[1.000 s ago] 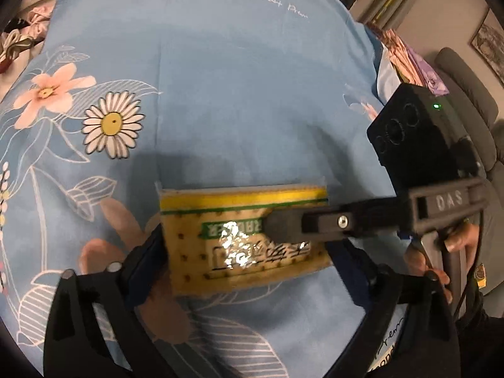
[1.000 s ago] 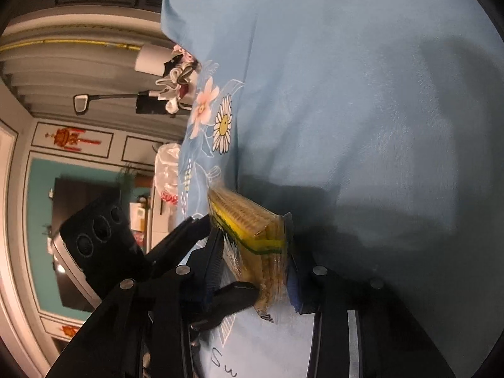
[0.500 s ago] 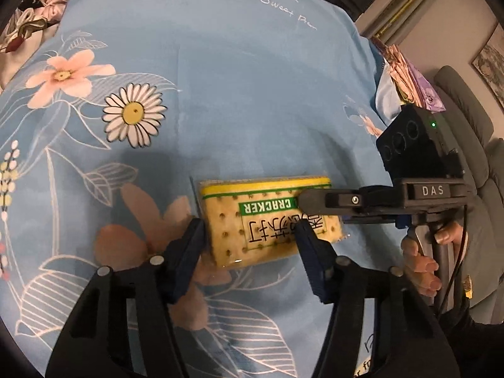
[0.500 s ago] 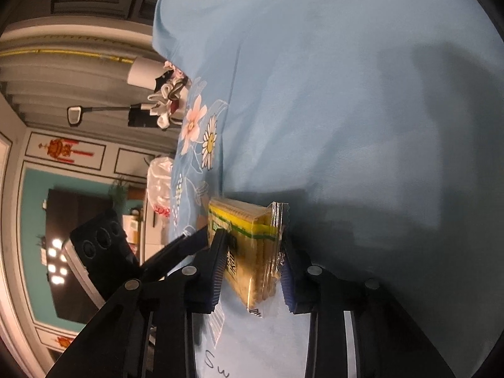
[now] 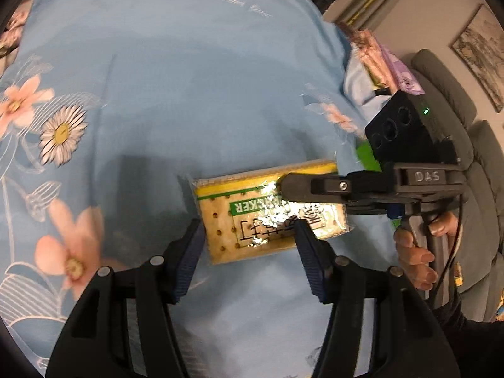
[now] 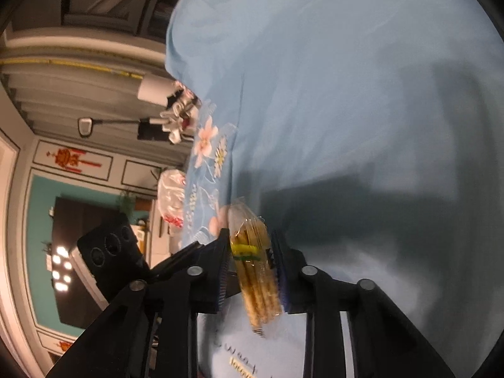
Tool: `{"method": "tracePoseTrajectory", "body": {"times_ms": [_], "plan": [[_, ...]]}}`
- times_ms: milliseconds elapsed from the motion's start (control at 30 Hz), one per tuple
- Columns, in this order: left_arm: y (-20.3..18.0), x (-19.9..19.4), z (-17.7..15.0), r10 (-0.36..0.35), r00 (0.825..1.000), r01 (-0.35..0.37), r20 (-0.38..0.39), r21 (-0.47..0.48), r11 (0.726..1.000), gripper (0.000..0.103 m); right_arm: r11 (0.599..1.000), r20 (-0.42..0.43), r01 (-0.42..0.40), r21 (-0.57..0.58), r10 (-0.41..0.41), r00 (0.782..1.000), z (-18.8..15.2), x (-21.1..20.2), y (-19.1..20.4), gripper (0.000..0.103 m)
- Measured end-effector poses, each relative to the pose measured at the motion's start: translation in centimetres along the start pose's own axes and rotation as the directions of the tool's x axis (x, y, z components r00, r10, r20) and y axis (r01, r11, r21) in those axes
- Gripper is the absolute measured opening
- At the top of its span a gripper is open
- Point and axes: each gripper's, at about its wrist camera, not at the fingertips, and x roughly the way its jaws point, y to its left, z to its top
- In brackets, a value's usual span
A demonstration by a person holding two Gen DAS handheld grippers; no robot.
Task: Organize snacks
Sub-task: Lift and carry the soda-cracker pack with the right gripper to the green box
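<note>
A yellow-and-green cracker packet [image 5: 220, 220] hangs just above the blue floral cloth [image 5: 189, 94]. My right gripper [image 5: 288, 193] reaches in from the right, one finger on the packet's top face and the other under it. In the right wrist view the packet [image 6: 255, 271] stands edge-on between the right gripper [image 6: 250, 239] pads, which press on its flat faces while the jaws are still closing. The left gripper [image 5: 249, 230] sits at the packet's near edge, its jaws closing. Its left pad is by the packet's short end and its right finger crosses in front of the packet without clamping it.
A person's hand [image 5: 415, 252] holds the right gripper's handle. Pink and purple packets [image 5: 387, 66] lie at the cloth's right edge beside a grey sofa [image 5: 456, 110]. A white plastic bag [image 6: 171, 195] and a bundle [image 6: 179, 116] sit at the cloth's far edge.
The left jaws narrowed from straddling the packet's full length to a smaller gap. The right jaws closed onto the packet, and it rose off the cloth and tilted.
</note>
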Motion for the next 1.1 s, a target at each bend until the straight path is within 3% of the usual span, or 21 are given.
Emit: {"method": "tracePoseTrajectory", "body": {"times_ms": [100, 233, 333, 467, 533, 600, 700, 833, 933, 967, 1100], "plan": [[-4.3, 0.4, 1.5, -0.061, 0.998, 0.060, 0.009, 0.071, 0.996, 0.054, 0.999, 0.031, 0.034, -0.018, -0.033, 0.999, -0.1, -2.6, 0.5, 0.021], [-9.6, 2.4, 2.6, -0.063, 0.998, 0.067, -0.024, 0.171, 0.983, 0.054, 0.997, 0.103, 0.077, -0.025, -0.074, 0.992, -0.5, -6.3, 0.4, 0.021], [-11.9, 3.6, 2.6, -0.098, 0.995, 0.103, -0.036, 0.191, 0.976, 0.054, 0.999, 0.139, 0.026, 0.032, -0.030, 0.990, -0.8, -9.4, -1.4, 0.021], [-13.6, 4.9, 2.8, -0.030, 0.999, 0.038, -0.041, 0.222, 0.974, 0.055, 0.999, 0.195, 0.018, 0.043, -0.026, 0.980, -1.9, -13.6, -2.5, 0.021], [-13.7, 5.2, 3.3, -0.027, 0.999, 0.030, -0.019, 0.198, 0.980, 0.063, 0.999, 0.225, -0.014, 0.043, 0.004, 0.974, -2.4, -15.6, -2.8, 0.021], [-13.6, 5.4, 3.3, -0.036, 0.999, 0.037, -0.005, 0.149, 0.988, 0.090, 0.998, 0.256, -0.039, 0.042, 0.027, 0.966, -2.8, -17.2, -3.1, 0.021], [-14.3, 5.5, 3.3, -0.082, 0.997, 0.081, -0.003, 0.116, 0.990, 0.094, 0.996, 0.274, -0.083, 0.044, 0.068, 0.959, -3.1, -18.0, -3.0, 0.021], [-14.7, 5.1, 3.6, -0.177, 0.984, 0.175, 0.026, 0.075, 0.982, 0.096, 0.992, 0.238, -0.119, 0.036, 0.107, 0.965, -3.6, -17.7, -3.0, 0.021], [-14.7, 5.2, 3.6, -0.233, 0.972, 0.231, 0.023, 0.060, 0.971, 0.086, 0.989, 0.233, -0.141, 0.048, 0.126, 0.964, -3.8, -17.3, -3.2, 0.021], [-14.7, 5.1, 3.5, -0.271, 0.962, 0.270, 0.023, 0.062, 0.961, 0.069, 0.989, 0.237, -0.141, 0.052, 0.125, 0.963, -3.9, -17.4, -3.4, 0.021], [-14.2, 4.7, 3.2, -0.279, 0.960, 0.278, 0.005, 0.063, 0.958, 0.049, 0.984, 0.239, -0.159, 0.082, 0.136, 0.962, -4.1, -17.3, -4.4, 0.021]]}}
